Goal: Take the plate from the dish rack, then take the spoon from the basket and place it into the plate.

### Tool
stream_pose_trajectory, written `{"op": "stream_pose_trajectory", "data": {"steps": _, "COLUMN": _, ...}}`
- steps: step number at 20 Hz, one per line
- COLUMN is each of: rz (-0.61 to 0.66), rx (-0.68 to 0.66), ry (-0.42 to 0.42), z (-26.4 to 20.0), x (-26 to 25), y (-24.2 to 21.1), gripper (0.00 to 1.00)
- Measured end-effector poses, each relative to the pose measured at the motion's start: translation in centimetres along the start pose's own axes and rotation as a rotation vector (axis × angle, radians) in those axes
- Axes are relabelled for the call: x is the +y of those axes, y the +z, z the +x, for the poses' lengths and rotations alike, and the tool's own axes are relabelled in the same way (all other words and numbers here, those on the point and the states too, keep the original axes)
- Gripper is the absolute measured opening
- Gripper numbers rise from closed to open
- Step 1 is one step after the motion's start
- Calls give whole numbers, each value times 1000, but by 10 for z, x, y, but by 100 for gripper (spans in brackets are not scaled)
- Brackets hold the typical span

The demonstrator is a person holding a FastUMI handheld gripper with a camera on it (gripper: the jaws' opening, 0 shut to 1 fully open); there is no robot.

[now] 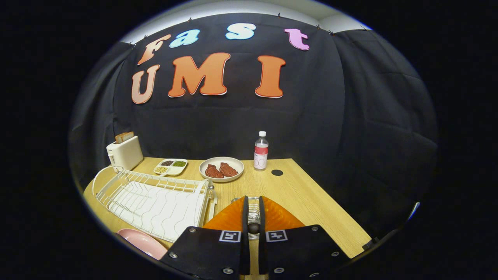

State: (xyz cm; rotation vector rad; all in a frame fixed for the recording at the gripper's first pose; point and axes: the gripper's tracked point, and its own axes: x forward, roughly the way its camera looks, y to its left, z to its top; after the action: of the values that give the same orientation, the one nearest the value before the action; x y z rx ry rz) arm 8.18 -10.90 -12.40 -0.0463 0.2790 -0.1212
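Your fingers (253,227) are nearly together, pinching the spoon (254,217) handle between them, above an orange basket (280,217). To the left sits the white dish rack (155,200); the pink plate (142,242) lies on the surface (311,194) just near of it.

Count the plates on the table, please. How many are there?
2. A white plate holding two pieces of meat stands beyond the fingers, beside the bottle. A pink plate lies by the dish rack's near edge. More may be hidden behind the gripper.
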Motion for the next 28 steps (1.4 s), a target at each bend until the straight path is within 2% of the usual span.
{"op": "stream_pose_trajectory", "data": {"steps": 7, "rz": -4, "rx": -55, "ry": -46, "z": -38, "x": 10, "y": 23, "gripper": 9}}
{"op": "stream_pose_trajectory", "data": {"steps": 16, "rz": 32, "rx": -80, "ry": -77, "z": -93, "x": 34, "y": 22, "gripper": 9}}
{"op": "stream_pose_trajectory", "data": {"steps": 21, "rz": 53, "rx": -79, "ry": -56, "z": -117, "x": 57, "y": 18, "gripper": 9}}
{"op": "stream_pose_trajectory", "data": {"steps": 28, "rz": 56, "rx": -57, "ry": 25, "z": -145, "x": 108, "y": 2, "gripper": 9}}
